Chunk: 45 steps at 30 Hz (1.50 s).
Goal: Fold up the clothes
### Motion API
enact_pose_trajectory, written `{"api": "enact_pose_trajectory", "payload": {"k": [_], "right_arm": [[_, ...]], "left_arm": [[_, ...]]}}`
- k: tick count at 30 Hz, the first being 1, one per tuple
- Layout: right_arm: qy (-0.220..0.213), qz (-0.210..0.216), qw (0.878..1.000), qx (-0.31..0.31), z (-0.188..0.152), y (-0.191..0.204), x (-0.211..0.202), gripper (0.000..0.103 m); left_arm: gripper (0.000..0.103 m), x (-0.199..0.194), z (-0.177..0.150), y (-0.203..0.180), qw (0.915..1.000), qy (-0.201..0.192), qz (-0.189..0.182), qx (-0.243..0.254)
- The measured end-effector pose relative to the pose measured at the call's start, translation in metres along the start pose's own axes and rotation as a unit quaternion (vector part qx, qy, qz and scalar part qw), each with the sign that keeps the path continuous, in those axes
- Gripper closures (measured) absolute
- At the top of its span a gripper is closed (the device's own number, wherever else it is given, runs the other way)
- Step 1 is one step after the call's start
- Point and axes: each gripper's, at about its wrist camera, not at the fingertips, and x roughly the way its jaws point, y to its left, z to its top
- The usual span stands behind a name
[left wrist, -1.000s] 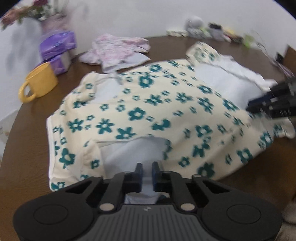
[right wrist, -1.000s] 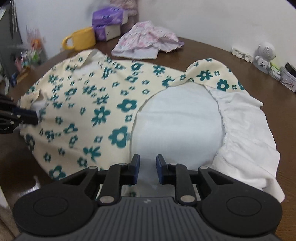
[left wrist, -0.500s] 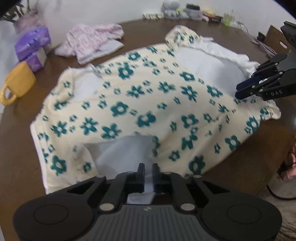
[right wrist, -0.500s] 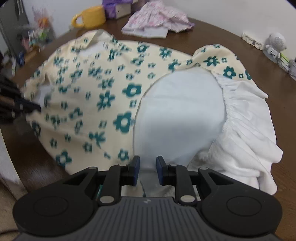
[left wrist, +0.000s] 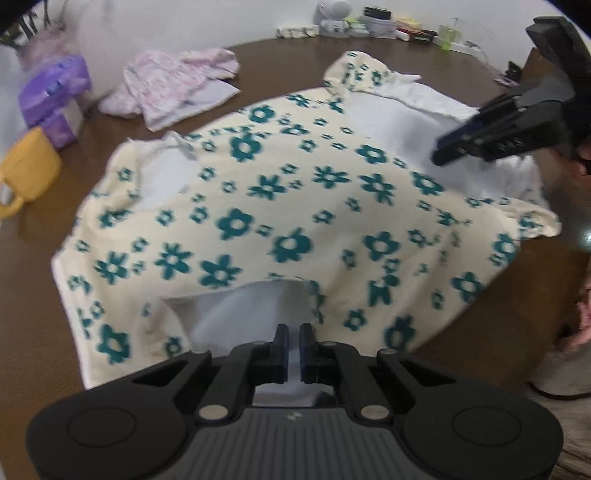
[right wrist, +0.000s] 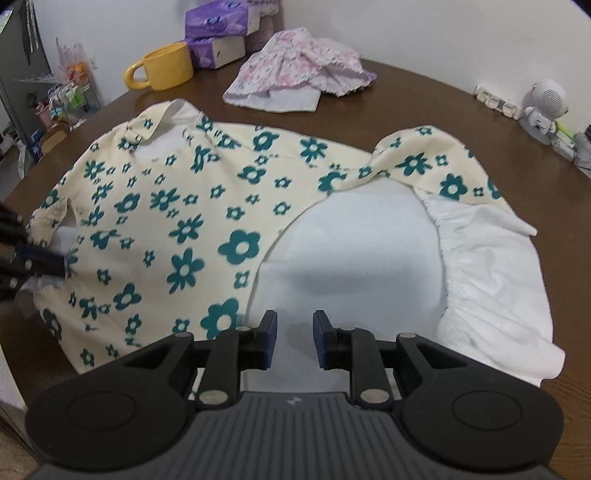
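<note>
A cream garment with teal flowers (left wrist: 295, 206) (right wrist: 166, 206) lies spread on the round brown table (left wrist: 498, 325), its white lining and white ruffle (right wrist: 498, 280) showing. My left gripper (left wrist: 293, 343) is shut on the white cloth at the garment's near edge. The right wrist view shows it at the far left (right wrist: 55, 264), clamped on that edge. My right gripper (right wrist: 295, 332) stands slightly open over the white lining, with nothing pinched. Seen from the left wrist, it (left wrist: 441, 155) hangs in the air above the cloth.
A crumpled pink garment (right wrist: 295, 70) lies at the back of the table (right wrist: 424, 96). Near it stand a yellow mug (right wrist: 166, 66) and purple tissue packs (right wrist: 218, 33). A small white figure (right wrist: 546, 107) and other small items line the wall side.
The right gripper has risen off the garment's edge while the cloth stayed down. The left gripper's pads have drawn closer on the white cloth.
</note>
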Motion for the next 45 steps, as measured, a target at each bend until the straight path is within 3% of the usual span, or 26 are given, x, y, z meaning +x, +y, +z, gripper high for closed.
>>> {"api": "enact_pose_trajectory", "payload": {"k": [3, 7, 10, 16, 21, 25, 32, 35, 37, 39, 45], "right_arm": [[-0.005, 0.001, 1.0, 0.009, 0.004, -0.004, 0.0, 0.081], [-0.006, -0.004, 1.0, 0.009, 0.009, -0.005, 0.006, 0.08], [-0.014, -0.011, 1.0, 0.009, 0.019, -0.005, 0.013, 0.08], [-0.017, -0.002, 1.0, 0.009, 0.037, -0.005, 0.032, 0.08], [0.005, 0.002, 0.999, -0.032, 0.033, 0.006, 0.038, 0.079], [0.026, 0.007, 0.997, -0.066, 0.026, 0.014, 0.029, 0.079], [0.05, 0.017, 0.994, -0.094, 0.021, 0.014, 0.021, 0.075], [0.053, 0.021, 0.994, -0.091, 0.019, 0.012, 0.02, 0.075], [0.052, 0.022, 0.995, -0.079, 0.019, 0.009, 0.02, 0.074], [0.036, 0.018, 0.998, -0.056, 0.023, 0.002, 0.02, 0.074], [0.014, 0.012, 1.0, -0.007, 0.04, -0.014, 0.04, 0.075]], "left_arm": [[0.093, -0.008, 0.0, 0.01, 0.9994, -0.022, 0.011, -0.024], [0.092, -0.02, 0.004, 0.024, 0.9943, -0.062, 0.07, -0.051], [0.092, -0.014, 0.011, 0.03, 0.9916, -0.06, 0.103, -0.049], [0.096, 0.006, 0.01, 0.024, 0.9952, -0.025, 0.092, -0.023], [0.096, 0.006, 0.007, 0.018, 0.9978, -0.015, 0.064, -0.012], [0.096, 0.005, 0.004, 0.012, 0.9975, -0.014, 0.069, 0.009], [0.092, 0.004, 0.003, 0.018, 0.9979, -0.016, 0.063, -0.003], [0.09, 0.005, 0.005, 0.021, 0.9977, -0.017, 0.065, -0.002], [0.078, 0.006, 0.005, 0.019, 0.9967, -0.02, 0.079, 0.0], [0.073, 0.007, 0.005, 0.021, 0.9961, -0.023, 0.085, -0.008], [0.073, 0.004, 0.006, 0.032, 0.9945, -0.031, 0.081, -0.059]]}}
